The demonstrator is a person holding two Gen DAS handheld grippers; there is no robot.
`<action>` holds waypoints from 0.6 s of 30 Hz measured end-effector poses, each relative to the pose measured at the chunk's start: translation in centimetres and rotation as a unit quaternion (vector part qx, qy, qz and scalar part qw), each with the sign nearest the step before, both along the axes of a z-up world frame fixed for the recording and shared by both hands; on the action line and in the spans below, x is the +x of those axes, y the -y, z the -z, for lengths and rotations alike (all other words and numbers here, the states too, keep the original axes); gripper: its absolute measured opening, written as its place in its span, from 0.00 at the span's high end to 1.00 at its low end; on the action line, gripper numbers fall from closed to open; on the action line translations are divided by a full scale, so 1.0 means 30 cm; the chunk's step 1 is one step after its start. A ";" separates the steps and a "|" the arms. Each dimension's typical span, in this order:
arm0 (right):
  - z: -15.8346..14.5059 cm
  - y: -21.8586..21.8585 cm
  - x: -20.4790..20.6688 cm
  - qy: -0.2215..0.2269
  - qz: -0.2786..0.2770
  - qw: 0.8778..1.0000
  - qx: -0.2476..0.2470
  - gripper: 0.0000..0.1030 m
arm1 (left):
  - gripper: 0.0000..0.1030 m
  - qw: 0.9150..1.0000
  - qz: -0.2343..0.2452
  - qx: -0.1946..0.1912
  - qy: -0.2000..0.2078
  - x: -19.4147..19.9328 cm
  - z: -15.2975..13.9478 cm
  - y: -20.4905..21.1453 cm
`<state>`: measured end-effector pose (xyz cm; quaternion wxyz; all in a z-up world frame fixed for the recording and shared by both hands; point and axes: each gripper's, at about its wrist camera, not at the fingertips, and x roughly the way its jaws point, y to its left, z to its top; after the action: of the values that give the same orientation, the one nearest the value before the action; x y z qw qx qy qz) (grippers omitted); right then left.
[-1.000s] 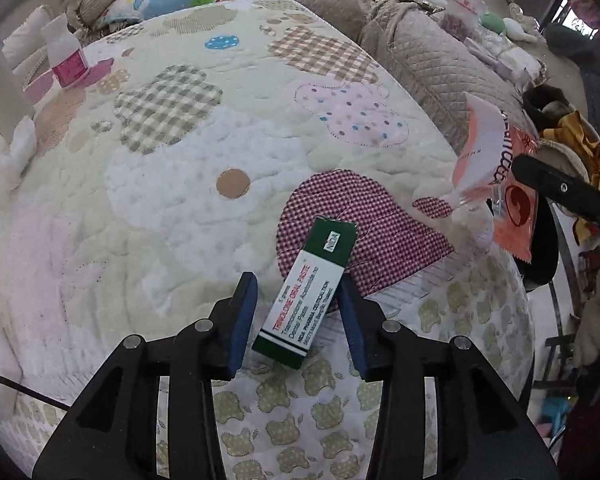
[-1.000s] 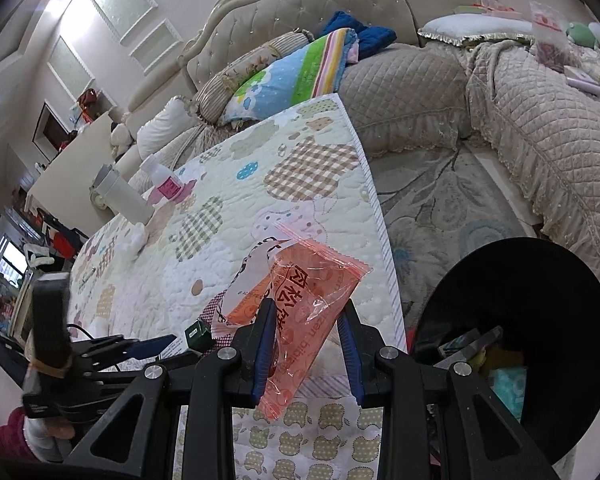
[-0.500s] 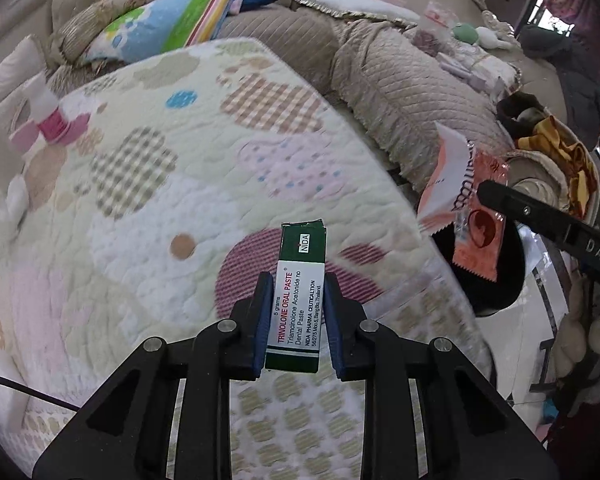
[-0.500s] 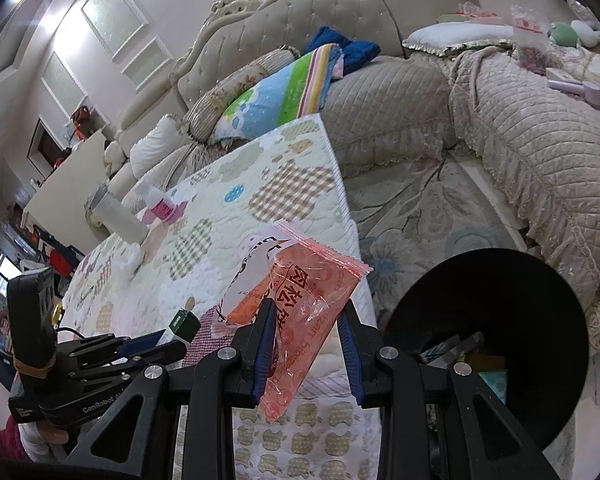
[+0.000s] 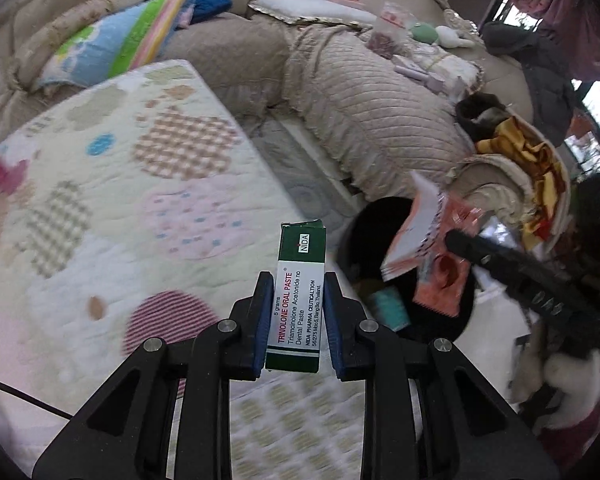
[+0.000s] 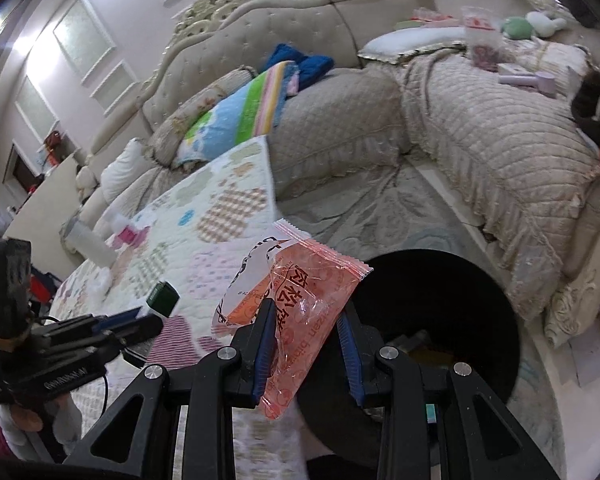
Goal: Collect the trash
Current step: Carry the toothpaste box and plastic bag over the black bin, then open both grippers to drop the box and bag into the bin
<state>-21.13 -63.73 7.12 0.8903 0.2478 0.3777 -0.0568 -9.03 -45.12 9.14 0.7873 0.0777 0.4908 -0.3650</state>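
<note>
A green and white oral paste box (image 5: 300, 264) stands upright between the blue pads of my left gripper (image 5: 298, 280), which is shut on it above the patchwork quilt (image 5: 100, 200). My right gripper (image 6: 306, 306) is shut on a crinkled orange plastic wrapper (image 6: 312, 280), held over the near rim of a round black bin (image 6: 460, 280). In the left wrist view the wrapper (image 5: 440, 272) hangs over the bin (image 5: 352, 240), pinched by a black finger (image 5: 484, 252) of the right gripper. The right wrist view shows my left gripper (image 6: 148, 316) at the left with the box end (image 6: 162, 298).
A beige quilted sofa (image 5: 380, 112) wraps around behind the bin, with a striped pillow (image 5: 120, 48) and small items on it. A white bottle (image 6: 88, 240) and a pink object (image 6: 130, 234) sit far back on the quilt. A basket of yellow cloth (image 5: 532, 168) stands to the right.
My left gripper closed on the paste box, lifted it off the quilt and carried it right toward the bin. The right gripper moved the wrapper right, over the bin's rim.
</note>
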 end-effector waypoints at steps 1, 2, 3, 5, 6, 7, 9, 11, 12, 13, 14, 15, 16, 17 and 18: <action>0.010 0.019 -0.007 -0.004 0.008 1.000 0.000 0.71 | 0.78 1.000 0.004 -0.006 -0.005 0.002 0.001 0.021; 0.016 0.028 -0.012 -0.007 0.013 1.000 -0.002 0.71 | 0.79 1.000 0.007 -0.011 -0.009 0.000 0.001 0.038; 0.024 0.042 -0.017 -0.011 0.018 1.000 -0.002 0.71 | 0.79 1.000 0.011 -0.016 -0.014 0.000 0.002 0.055; 0.041 0.068 -0.027 -0.019 0.028 0.999 -0.001 0.71 | 0.78 0.999 0.020 -0.025 -0.026 -0.004 0.008 0.091; 0.050 0.077 -0.029 -0.024 0.031 0.999 -0.002 0.71 | 0.78 0.999 0.024 -0.029 -0.034 -0.007 0.013 0.111; 0.061 0.088 -0.031 -0.031 0.036 0.999 -0.006 0.71 | 0.78 0.998 0.028 -0.033 -0.042 -0.010 0.017 0.129; 0.076 0.100 -0.033 -0.039 0.042 0.998 -0.009 0.71 | 0.78 0.997 0.036 -0.044 -0.055 -0.013 0.024 0.159; 0.093 0.114 -0.038 -0.047 0.052 0.998 -0.008 0.71 | 0.78 0.995 0.044 -0.058 -0.067 -0.013 0.026 0.179; 0.098 0.121 -0.040 -0.051 0.057 0.997 -0.008 0.67 | 0.76 0.994 0.048 -0.063 -0.073 -0.014 0.027 0.188; 0.104 0.129 -0.042 -0.056 0.064 0.996 -0.009 0.60 | 0.67 0.993 0.051 -0.067 -0.079 -0.015 0.029 0.196; 0.106 0.133 -0.045 -0.057 0.069 0.996 -0.010 0.47 | 0.61 0.993 0.053 -0.070 -0.084 -0.016 0.029 0.198; 0.106 0.138 -0.048 -0.056 0.073 0.996 -0.009 0.36 | 0.53 0.992 0.053 -0.075 -0.087 -0.016 0.028 0.199; 0.105 0.142 -0.052 -0.053 0.074 0.996 -0.006 0.35 | 0.53 0.992 0.052 -0.079 -0.088 -0.017 0.027 0.197; 0.104 0.142 -0.052 -0.053 0.073 0.996 -0.004 0.35 | 0.53 0.992 0.052 -0.078 -0.088 -0.017 0.026 0.195; 0.104 0.141 -0.052 -0.055 0.072 0.996 -0.005 0.35 | 0.53 0.992 0.051 -0.074 -0.085 -0.018 0.024 0.192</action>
<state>-22.68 -67.95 4.01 0.8630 0.2666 0.4069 -0.1363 -9.59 -50.88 8.42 0.7267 0.0133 0.5227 -0.4456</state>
